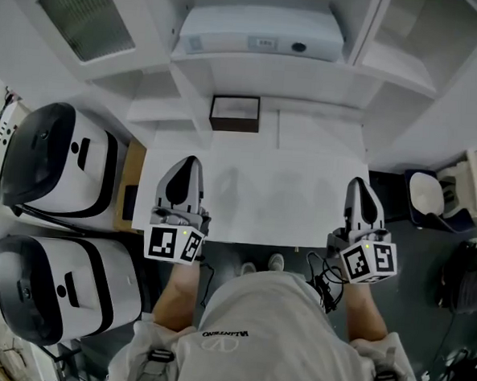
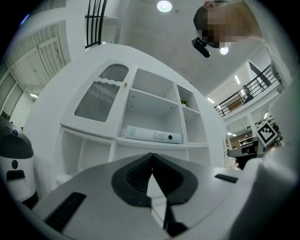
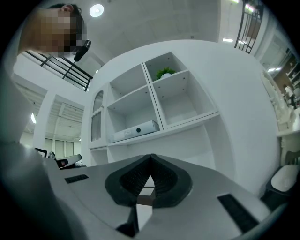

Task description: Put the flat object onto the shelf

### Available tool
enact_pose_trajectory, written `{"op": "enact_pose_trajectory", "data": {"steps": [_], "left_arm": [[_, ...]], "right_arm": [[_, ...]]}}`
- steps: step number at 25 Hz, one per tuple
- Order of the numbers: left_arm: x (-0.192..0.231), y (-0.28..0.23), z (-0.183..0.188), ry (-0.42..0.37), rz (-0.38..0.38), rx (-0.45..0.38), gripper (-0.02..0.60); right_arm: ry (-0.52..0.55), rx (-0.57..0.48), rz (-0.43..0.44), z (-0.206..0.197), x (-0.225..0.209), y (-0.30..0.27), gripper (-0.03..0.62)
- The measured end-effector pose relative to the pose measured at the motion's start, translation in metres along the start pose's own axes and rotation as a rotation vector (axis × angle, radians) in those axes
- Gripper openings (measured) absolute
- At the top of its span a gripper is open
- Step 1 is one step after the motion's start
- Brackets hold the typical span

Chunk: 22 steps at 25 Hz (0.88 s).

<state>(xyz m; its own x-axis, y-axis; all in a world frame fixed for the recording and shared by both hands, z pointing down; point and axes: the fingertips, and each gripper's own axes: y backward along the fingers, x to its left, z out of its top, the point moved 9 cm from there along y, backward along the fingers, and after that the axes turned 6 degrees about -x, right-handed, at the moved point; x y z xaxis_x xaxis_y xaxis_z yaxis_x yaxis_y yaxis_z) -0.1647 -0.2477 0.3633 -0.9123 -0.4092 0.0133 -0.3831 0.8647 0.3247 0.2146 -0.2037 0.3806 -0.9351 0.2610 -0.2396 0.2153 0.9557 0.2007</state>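
Observation:
A flat, dark-framed object [image 1: 235, 113] lies at the back of the white table [image 1: 302, 206], just under the white shelf unit [image 1: 262, 66]. Through the gap under the right jaws, a brown sliver of this flat object [image 3: 144, 200] shows. My left gripper [image 1: 190, 162] hovers over the table's near left part, jaws touching at the tips with nothing between them. My right gripper [image 1: 358, 185] is level with it at the near right, also shut and empty. Both sit well short of the framed object. In the gripper views the left gripper [image 2: 152, 155] and right gripper [image 3: 150, 157] point at the shelves.
A long white box [image 1: 260, 34] with a dark lens fills one shelf bay, the same white box [image 2: 152, 135] [image 3: 136, 131] facing both grippers. Two white-and-black rounded machines [image 1: 55, 158] [image 1: 56, 279] stand left of the table. A dark bin [image 1: 427, 197] is on the right. A small plant [image 3: 165, 72] sits higher up.

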Motion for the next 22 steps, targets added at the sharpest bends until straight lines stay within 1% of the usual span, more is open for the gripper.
{"op": "enact_pose_trajectory", "data": {"steps": [4, 8, 15, 22], "left_arm": [[-0.0026, -0.0008, -0.0030, 0.012, 0.000, 0.000, 0.005], [-0.0041, 0.0012, -0.0040, 0.028, 0.008, 0.005, 0.005], [-0.0051, 0.0036, -0.0044, 0.036, 0.016, 0.008, 0.005], [-0.0097, 0.0018, -0.0055, 0.050, 0.015, 0.014, 0.005]], "right_arm": [[0.007, -0.002, 0.009, 0.0014, 0.0013, -0.0005, 0.009], [0.007, 0.017, 0.033, -0.0001, 0.0013, -0.0005, 0.009], [0.017, 0.024, 0.055, -0.0002, 0.0042, 0.0006, 0.009], [-0.004, 0.034, 0.056, -0.0005, 0.0011, 0.0012, 0.009]]}}
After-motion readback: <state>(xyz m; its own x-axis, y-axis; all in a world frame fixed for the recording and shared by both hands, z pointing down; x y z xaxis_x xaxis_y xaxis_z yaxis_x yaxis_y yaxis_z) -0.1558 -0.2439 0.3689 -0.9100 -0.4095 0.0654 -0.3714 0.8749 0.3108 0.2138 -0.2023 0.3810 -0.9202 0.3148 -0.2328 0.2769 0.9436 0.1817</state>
